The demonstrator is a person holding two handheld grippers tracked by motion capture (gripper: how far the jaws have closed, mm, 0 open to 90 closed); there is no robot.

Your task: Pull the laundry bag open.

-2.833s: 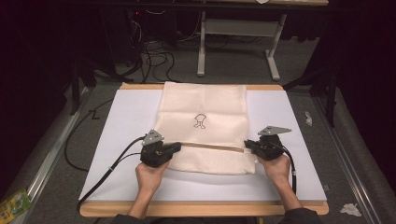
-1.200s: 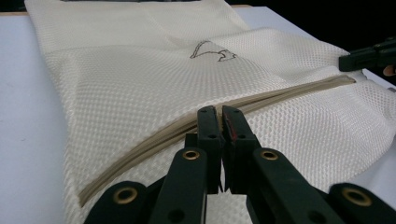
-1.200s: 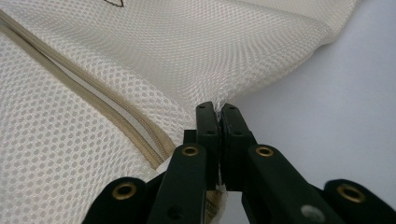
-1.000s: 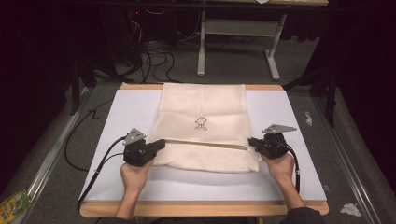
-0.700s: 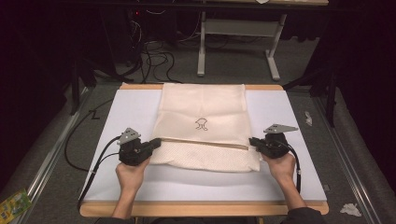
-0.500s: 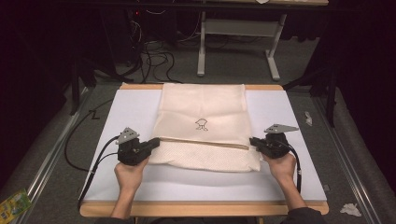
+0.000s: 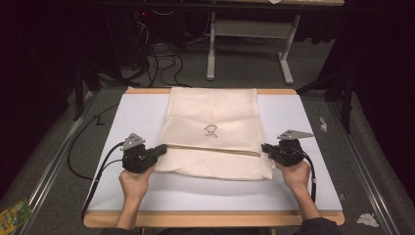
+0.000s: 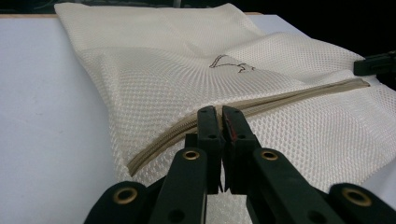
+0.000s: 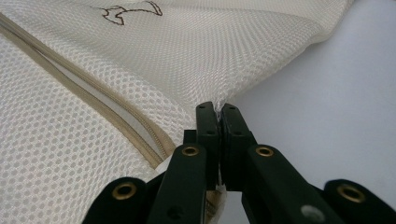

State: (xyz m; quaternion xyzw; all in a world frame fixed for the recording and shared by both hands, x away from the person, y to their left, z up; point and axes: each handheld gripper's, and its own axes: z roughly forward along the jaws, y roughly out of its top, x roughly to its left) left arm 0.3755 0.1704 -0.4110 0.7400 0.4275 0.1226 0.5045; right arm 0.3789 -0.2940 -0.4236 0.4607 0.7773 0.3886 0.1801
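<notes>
High view: mesh bag [image 7: 213, 132] lies lengthwise away from the person.

The left gripper [image 7: 157, 151], clamped on the mesh laundry bag [image 7: 214, 132] at its zipper [image 7: 215, 149], now sits farther out toward the bag's left edge than seconds earlier. The fabric there lies pulled wider and flatter.

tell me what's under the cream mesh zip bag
The cream mesh zip bag lies on a white board over a wooden tabletop. Whatever sits directly beneath or inside the bag is covered.
</notes>
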